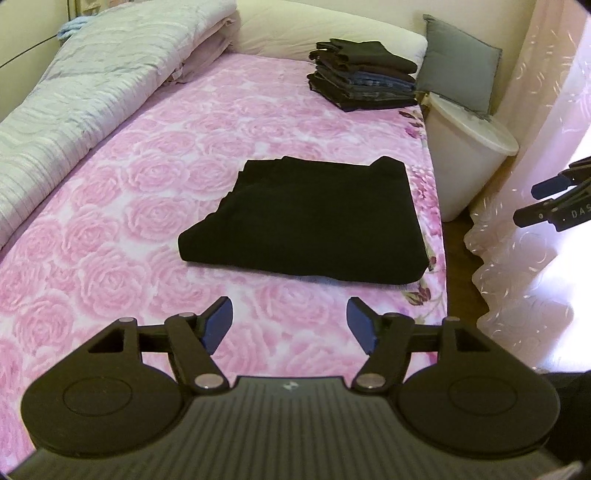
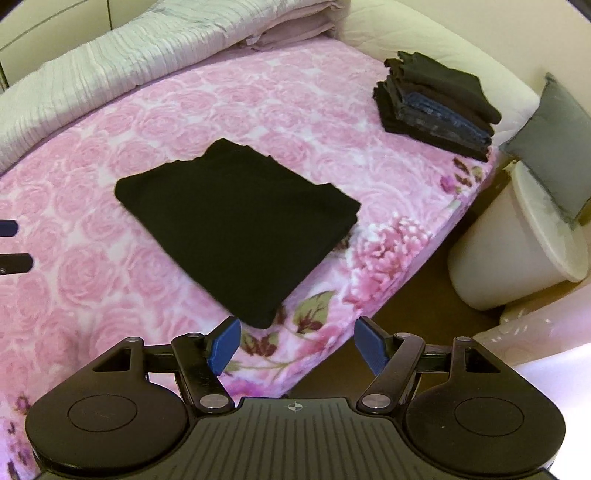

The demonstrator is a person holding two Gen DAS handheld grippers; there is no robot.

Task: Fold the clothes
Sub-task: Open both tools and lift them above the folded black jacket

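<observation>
Left gripper [image 1: 290, 325]: being held spread above the pink rose-patterned bed [image 1: 122, 177], nothing being pinched between the blue pads. Right gripper [image 2: 295, 345]: likewise being held spread and empty, hovering at the bed's near corner, over its edge.

Black garment [image 1: 310, 221]: lying flat on the bed as a squared, layered rectangle, just ahead of both grippers and close to the bed's right edge. It is being shown already folded.

Stack of folded clothes [image 1: 364, 74]: dark and blue pieces, piled neatly well beyond the black garment, near the cream pillow [image 1: 295, 33] and the grey cushion [image 1: 458, 59].

Step in hand, as judged: the fold on the black garment is looking complete, with both grippers being held clear of it. Whether it is being left where it lies or is bound for the stack cannot be settled here. Any lift would be calling for grips on two opposite edges, low enough to take all layers, so that the fold is not being shaken open.

Containers: one white lidded bin [image 1: 472, 155], standing on the floor beside the bed; lid on, contents hidden.

Other: quilted bedding [image 1: 92, 85] being kept rolled along the bed's far side.
</observation>
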